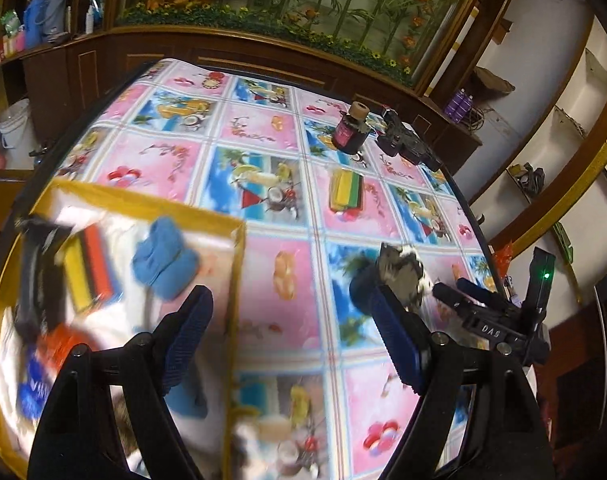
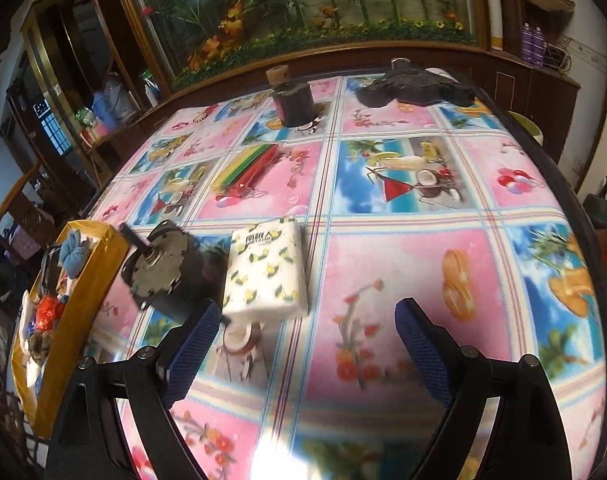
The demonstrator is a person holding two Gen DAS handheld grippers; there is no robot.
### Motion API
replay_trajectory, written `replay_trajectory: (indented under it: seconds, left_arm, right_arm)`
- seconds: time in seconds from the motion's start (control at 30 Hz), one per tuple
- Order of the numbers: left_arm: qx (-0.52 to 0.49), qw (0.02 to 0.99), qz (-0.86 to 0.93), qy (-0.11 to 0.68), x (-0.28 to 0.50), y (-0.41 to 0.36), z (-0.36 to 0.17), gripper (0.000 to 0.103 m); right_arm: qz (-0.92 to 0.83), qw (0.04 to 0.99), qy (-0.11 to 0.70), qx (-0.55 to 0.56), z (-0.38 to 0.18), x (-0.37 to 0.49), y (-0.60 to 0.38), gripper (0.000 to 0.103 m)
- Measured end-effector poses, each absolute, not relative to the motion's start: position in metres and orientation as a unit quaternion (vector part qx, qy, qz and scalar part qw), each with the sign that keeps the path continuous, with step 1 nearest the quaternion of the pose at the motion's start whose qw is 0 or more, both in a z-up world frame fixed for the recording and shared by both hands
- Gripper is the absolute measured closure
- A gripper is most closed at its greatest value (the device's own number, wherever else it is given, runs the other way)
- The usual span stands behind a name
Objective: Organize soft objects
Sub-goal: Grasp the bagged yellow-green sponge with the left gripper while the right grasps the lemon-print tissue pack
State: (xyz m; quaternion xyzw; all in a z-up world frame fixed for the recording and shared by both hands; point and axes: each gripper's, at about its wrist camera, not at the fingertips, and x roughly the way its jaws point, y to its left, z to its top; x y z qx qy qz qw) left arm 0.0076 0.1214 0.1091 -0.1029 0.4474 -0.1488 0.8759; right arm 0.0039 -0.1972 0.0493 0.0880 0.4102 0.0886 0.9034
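A yellow box (image 1: 235,280) at the left holds a blue cloth (image 1: 163,262), a striped sponge (image 1: 89,268) and other blurred soft items. My left gripper (image 1: 291,336) stands open over the box's right wall, with nothing between its fingers. In the right wrist view my right gripper (image 2: 309,344) is open and empty above the tablecloth. A white tissue pack (image 2: 267,272) with a lemon print lies just ahead of its left finger. Farther back lies a second striped sponge (image 2: 247,170), seen also from the left wrist as the sponge (image 1: 345,190).
A grey metal disc on a dark body (image 2: 159,268) sits between the tissue pack and the box (image 2: 83,292). A corked dark jar (image 2: 293,96) and a black device (image 2: 415,88) stand at the table's far side. Wooden cabinets surround the table.
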Motion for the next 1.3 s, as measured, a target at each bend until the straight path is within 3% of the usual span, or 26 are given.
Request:
replay_trajectory:
  seconds: [0.3, 0.37, 0.43, 0.53, 0.7, 0.87, 0.97, 1.03, 1.13, 1.17, 1.2, 1.23, 1.3]
  left_arm:
    - [-0.081, 0.853, -0.194, 0.478, 0.093, 0.063, 0.095, 0.022]
    - [-0.069, 0.846, -0.201, 0.489, 0.111, 0.047, 0.084, 0.022]
    - [-0.063, 0.834, -0.211, 0.506, 0.128, 0.03, 0.071, 0.022]
    - [-0.05, 0.828, -0.217, 0.515, 0.148, 0.011, 0.058, 0.022]
    - [-0.045, 0.825, -0.223, 0.517, 0.176, -0.009, 0.043, 0.022]
    - [-0.007, 0.827, -0.221, 0.517, 0.191, -0.028, 0.036, 0.022]
    - [0.02, 0.821, -0.213, 0.53, 0.199, -0.035, 0.028, 0.022]
    - [0.042, 0.816, -0.2, 0.54, 0.203, -0.041, 0.019, 0.022]
    - [0.092, 0.821, -0.191, 0.53, 0.197, -0.052, 0.017, 0.02]
    - [0.101, 0.823, -0.19, 0.526, 0.194, -0.054, 0.018, 0.027]
    - [0.107, 0.826, -0.193, 0.519, 0.191, -0.054, 0.02, 0.05]
    - [0.11, 0.827, -0.2, 0.515, 0.188, -0.054, 0.023, 0.061]
    - [0.091, 0.822, -0.205, 0.523, 0.187, -0.048, 0.025, 0.066]
  right_arm:
    - [0.151, 0.875, 0.444, 0.117, 0.022, 0.071, -0.184, 0.015]
    - [0.147, 0.881, 0.44, 0.093, 0.018, 0.073, -0.181, 0.025]
    - [0.129, 0.887, 0.439, 0.059, 0.017, 0.074, -0.177, 0.043]
    - [0.101, 0.89, 0.437, 0.089, 0.017, 0.077, -0.197, 0.046]
    - [0.087, 0.887, 0.432, 0.138, 0.012, 0.082, -0.225, 0.047]
    - [0.073, 0.893, 0.43, 0.114, 0.009, 0.083, -0.218, 0.045]
    - [0.071, 0.894, 0.429, 0.107, 0.01, 0.082, -0.212, 0.038]
    - [0.067, 0.895, 0.428, 0.104, 0.015, 0.074, -0.208, 0.027]
    - [0.063, 0.898, 0.425, 0.099, 0.015, 0.074, -0.205, 0.026]
    - [0.063, 0.898, 0.424, 0.097, 0.015, 0.075, -0.204, 0.026]
    - [0.062, 0.899, 0.423, 0.095, 0.015, 0.075, -0.202, 0.026]
    - [0.062, 0.9, 0.421, 0.092, 0.015, 0.075, -0.2, 0.026]
    - [0.065, 0.901, 0.42, 0.088, 0.015, 0.076, -0.197, 0.027]
